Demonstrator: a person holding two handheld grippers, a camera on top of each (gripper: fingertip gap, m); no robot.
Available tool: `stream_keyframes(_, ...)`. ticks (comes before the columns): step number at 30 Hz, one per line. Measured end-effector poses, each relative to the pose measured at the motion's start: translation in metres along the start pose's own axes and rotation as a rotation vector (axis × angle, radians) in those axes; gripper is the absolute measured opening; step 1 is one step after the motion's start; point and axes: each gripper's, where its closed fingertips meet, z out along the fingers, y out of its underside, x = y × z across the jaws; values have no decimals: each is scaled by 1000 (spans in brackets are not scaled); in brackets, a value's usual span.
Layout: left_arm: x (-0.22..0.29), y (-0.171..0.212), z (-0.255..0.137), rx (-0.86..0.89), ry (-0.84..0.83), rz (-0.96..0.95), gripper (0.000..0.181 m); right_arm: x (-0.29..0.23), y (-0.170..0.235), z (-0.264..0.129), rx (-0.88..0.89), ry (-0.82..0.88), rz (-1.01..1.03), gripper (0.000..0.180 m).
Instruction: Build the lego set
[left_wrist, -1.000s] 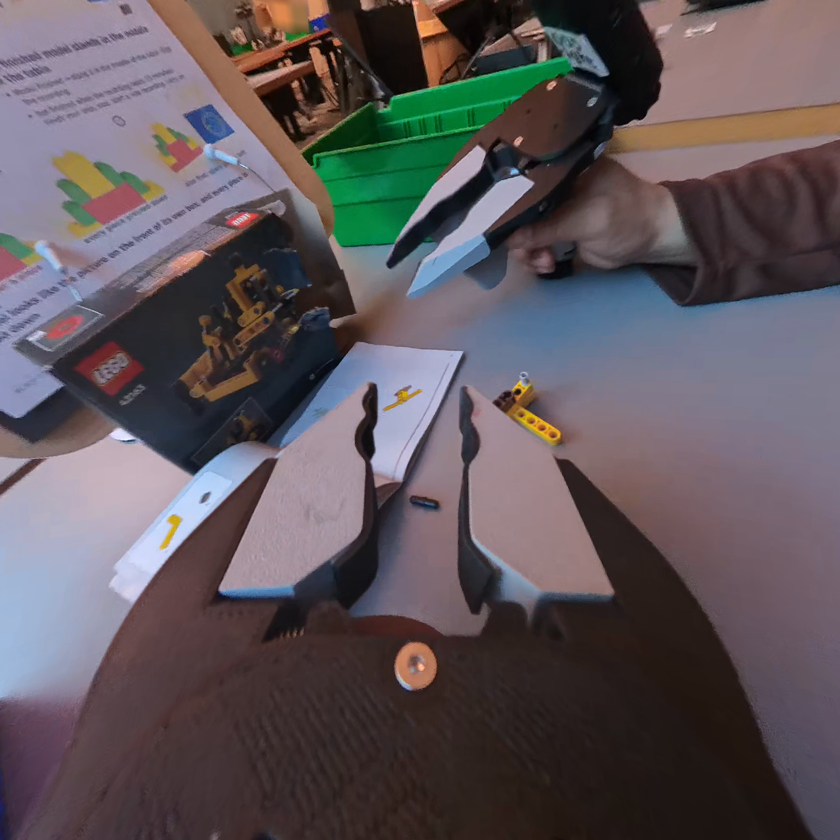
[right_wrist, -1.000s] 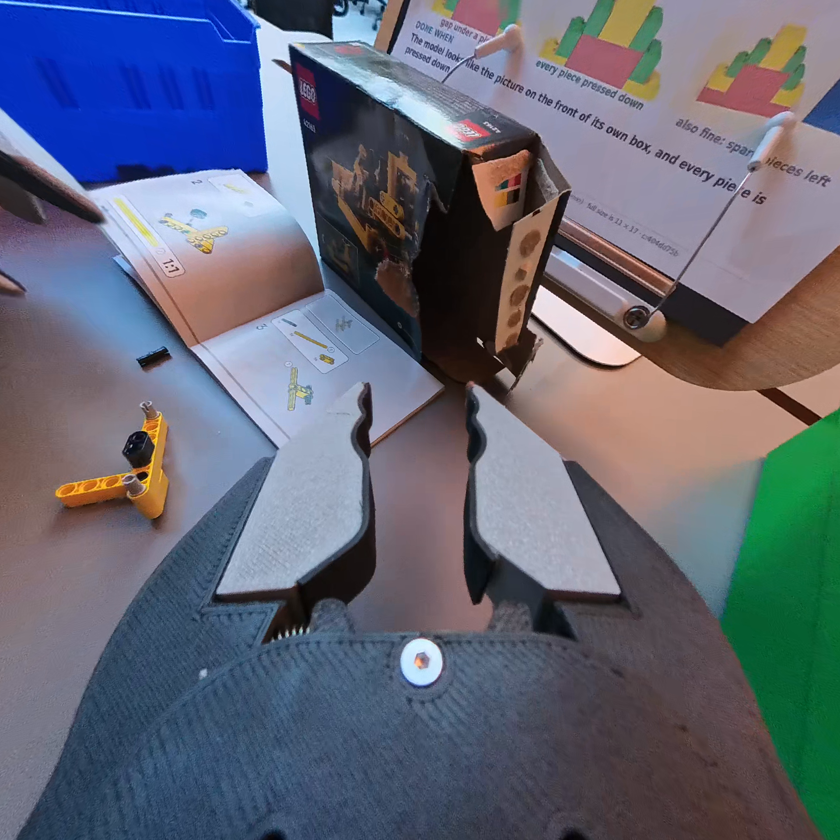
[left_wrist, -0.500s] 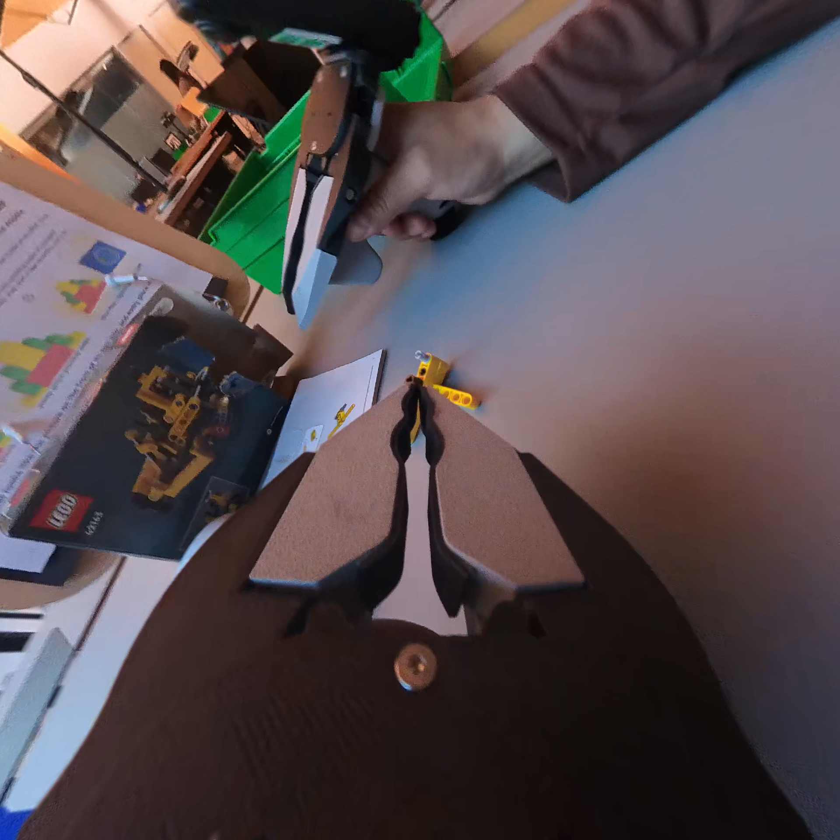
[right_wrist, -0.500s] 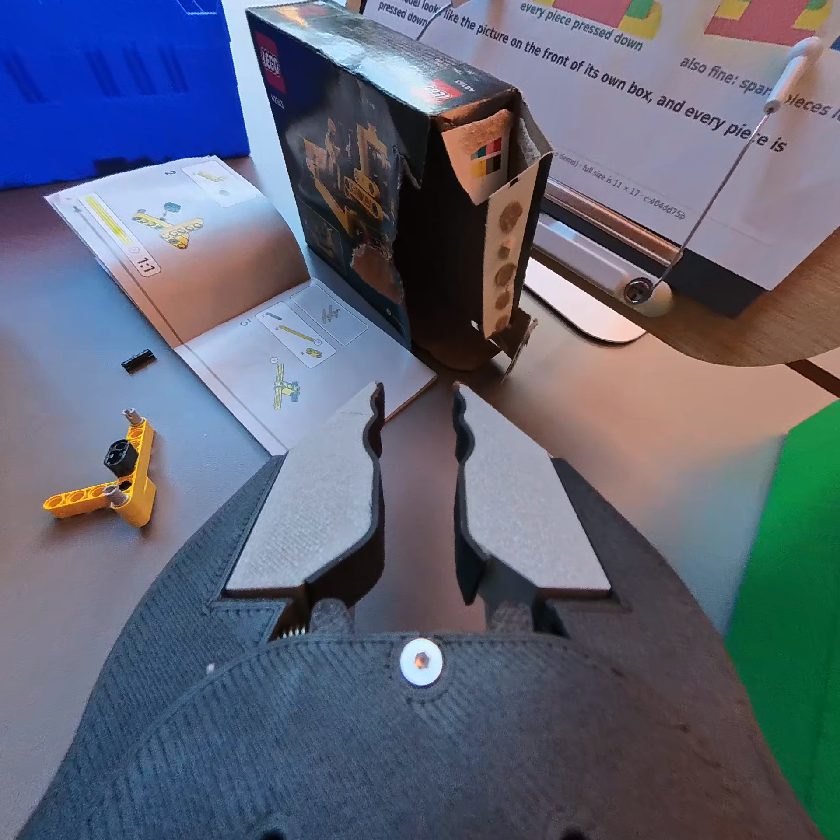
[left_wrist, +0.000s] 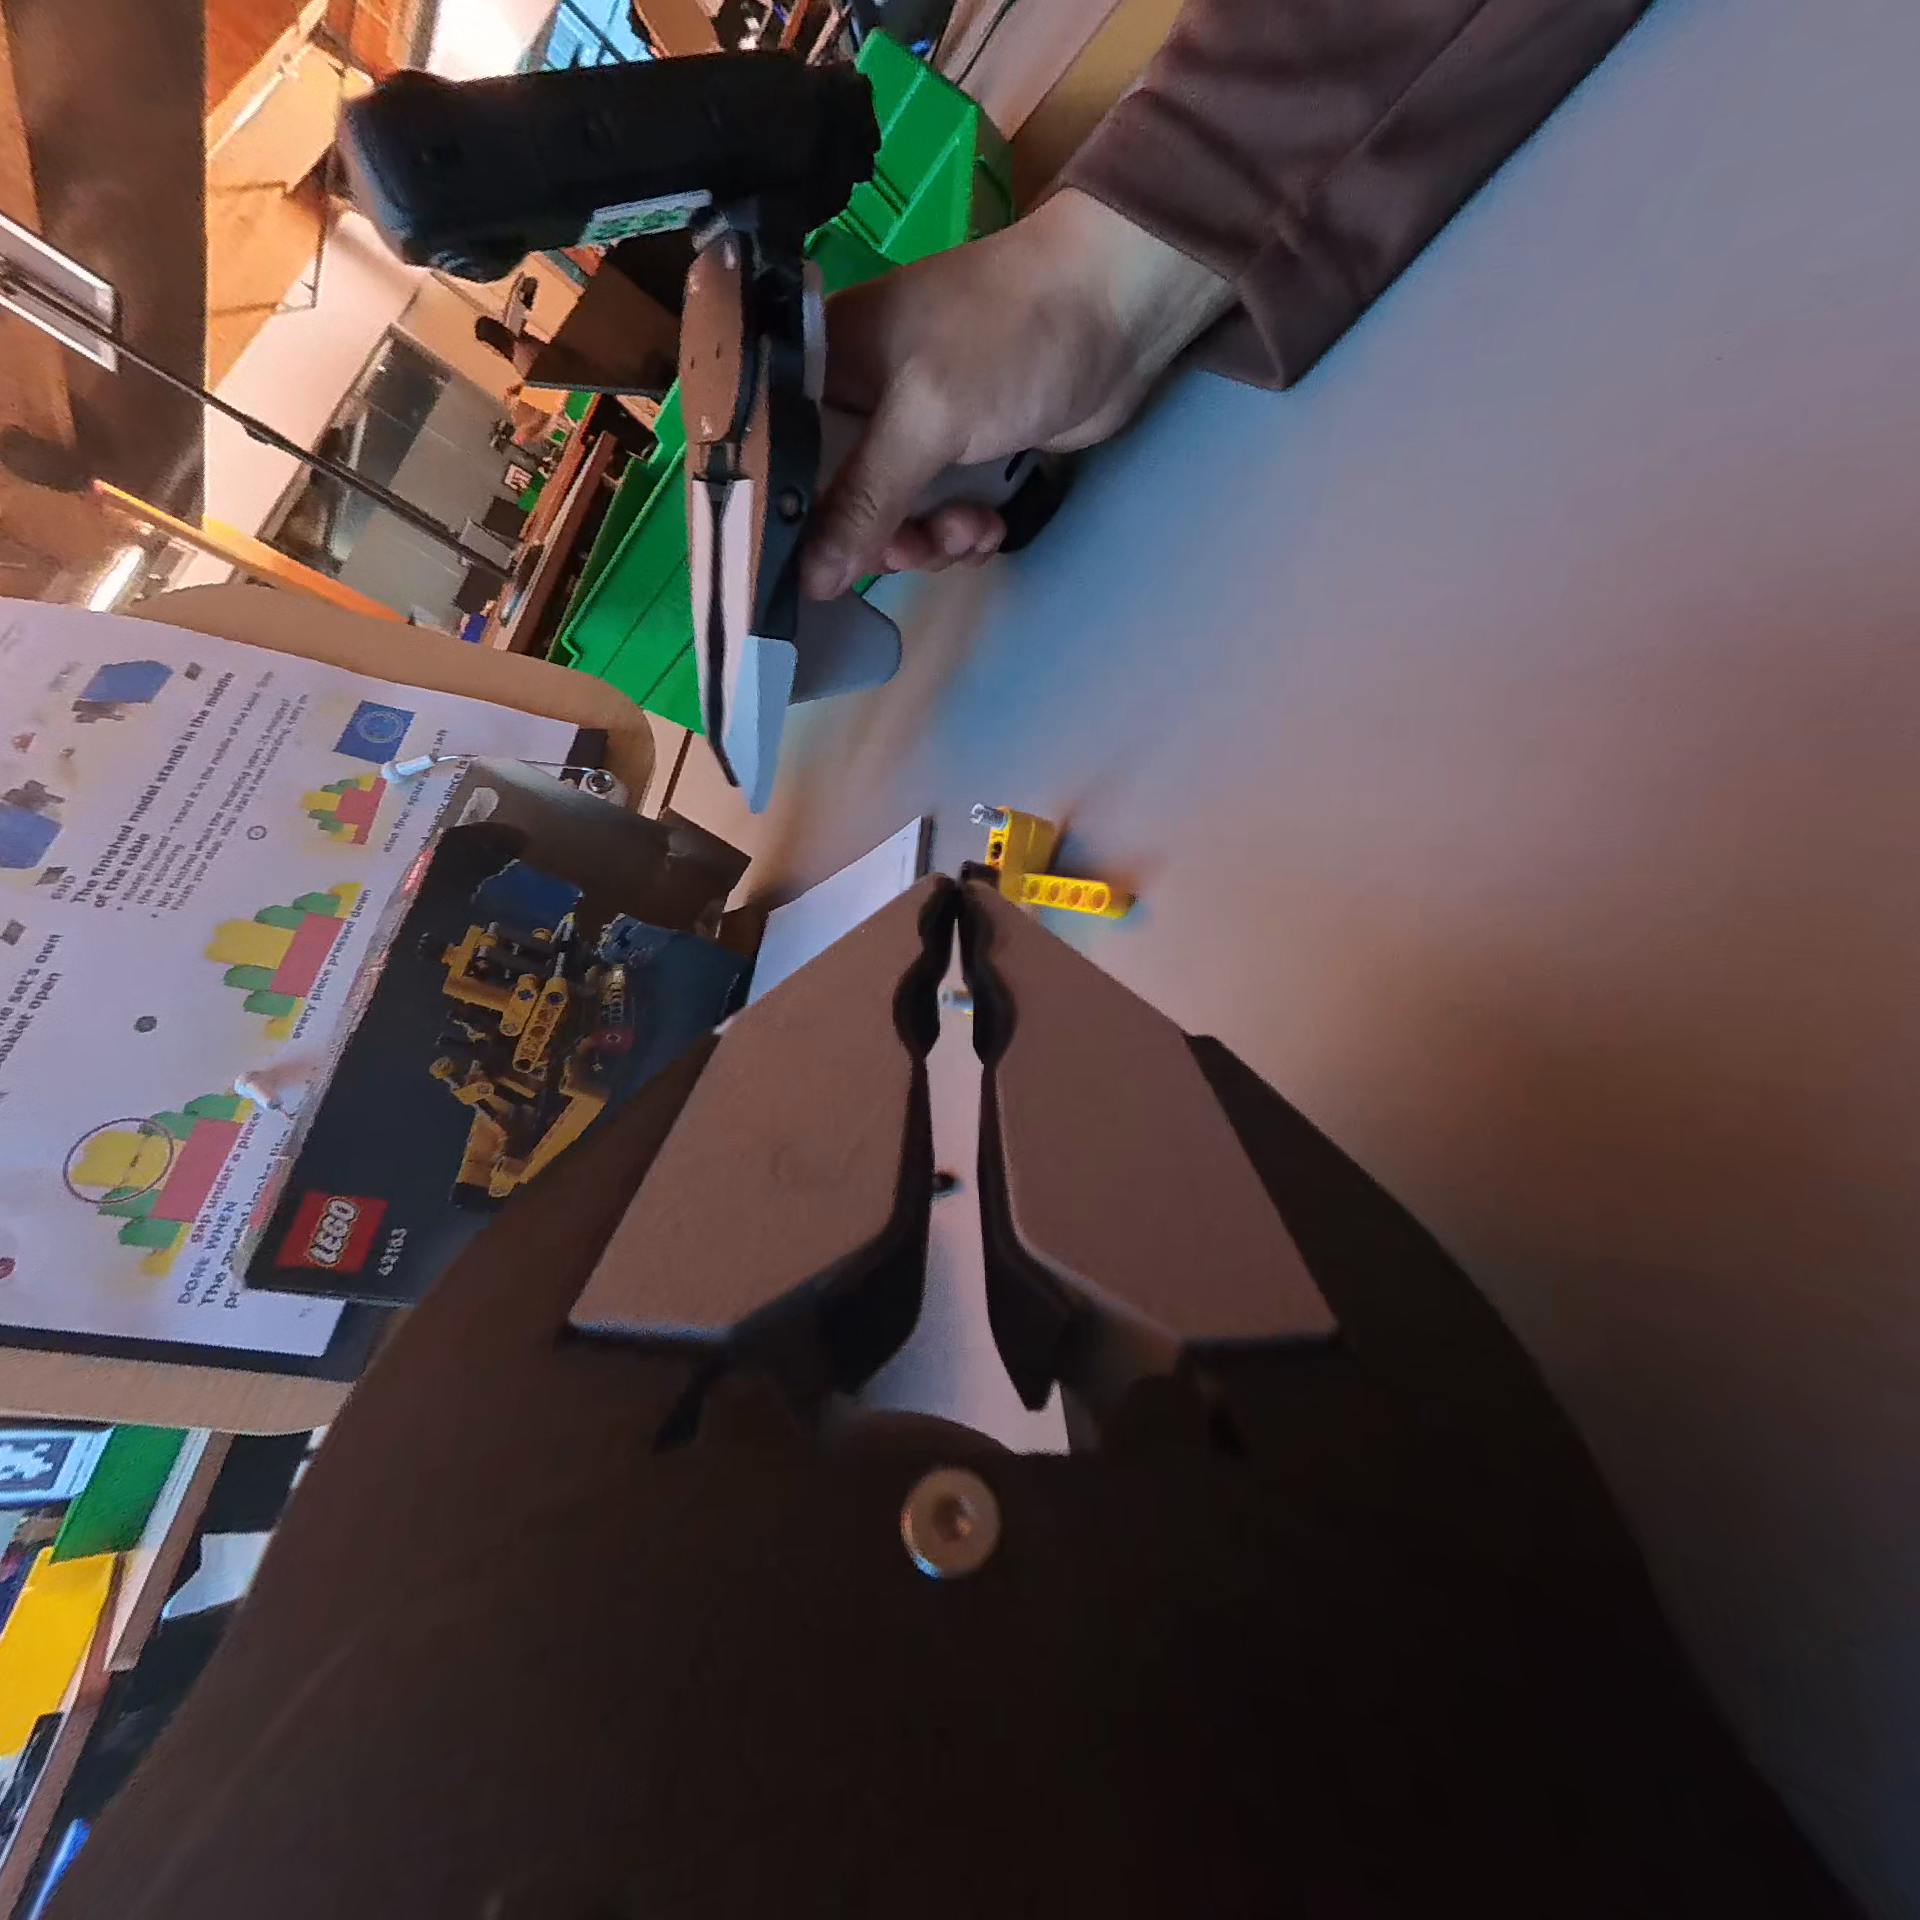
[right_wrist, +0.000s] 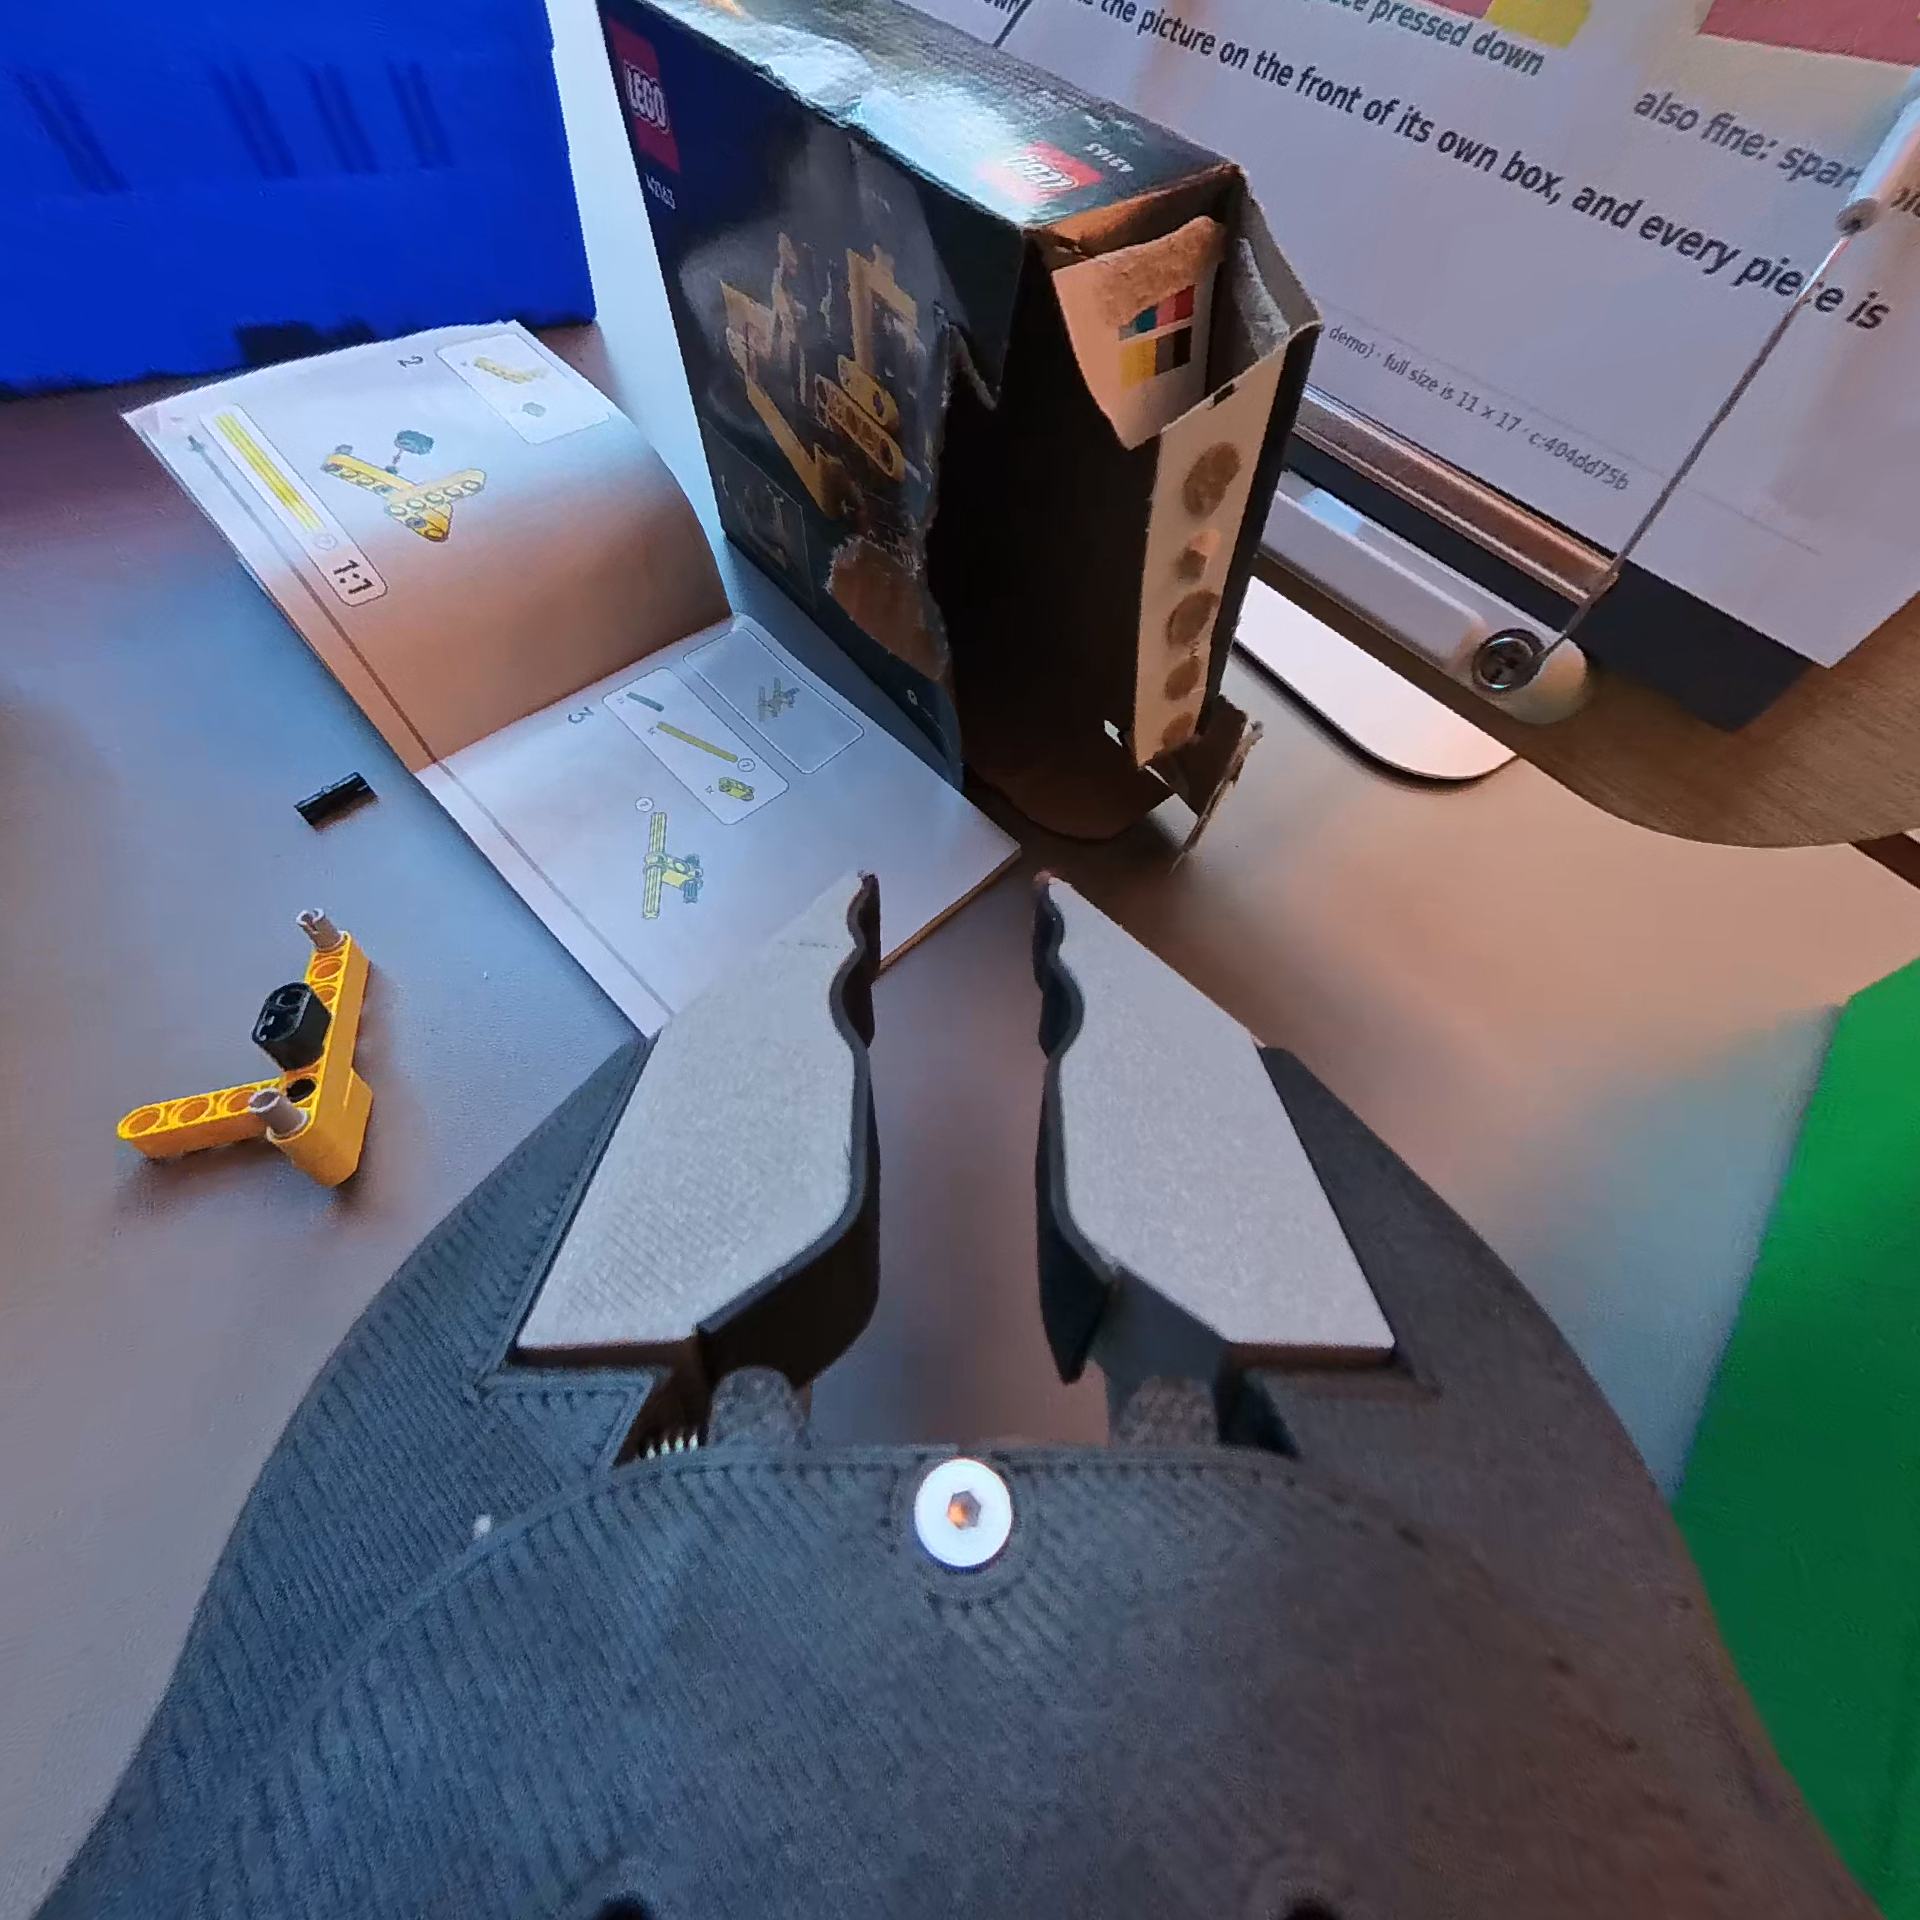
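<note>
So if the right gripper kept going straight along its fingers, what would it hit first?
Probably the bare table just past the right gripper, then the torn end of the set box. The booklet corner lies just left of that line. Depth is hard to judge.

In the right wrist view, the box (right_wrist: 831, 416) stands at the top middle on the table (right_wrist: 1351, 987); the open booklet (right_wrist: 582, 665) lies just left of it; a small pin (right_wrist: 335, 800) lies left of the booklet; the joined beams (right_wrist: 270, 1070) lie below the pin; a bin (right_wrist: 260, 177) sits upper left, behind the booklet.
</note>
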Motion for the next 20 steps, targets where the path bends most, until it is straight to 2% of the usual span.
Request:
stream_keyframes(3,-17,1,-2,3,-87,-23,0,-1,0,0,-3,-4,-8,26)
stream_keyframes(8,-54,21,-9,-55,-229,-174,0,-3,1,1,-9,-10,-23,26)
stream_keyframes(12,-65,30,-12,-67,-257,-249,0,-6,2,2,-18,-26,-26,26)
stream_keyframes(17,-69,41,-11,-121,-306,-238,0,-7,2,2,-18,-34,-26,26)
stream_keyframes(20,-77,51,-14,-126,-318,-339,0,-7,3,2,-20,-44,-19,26)
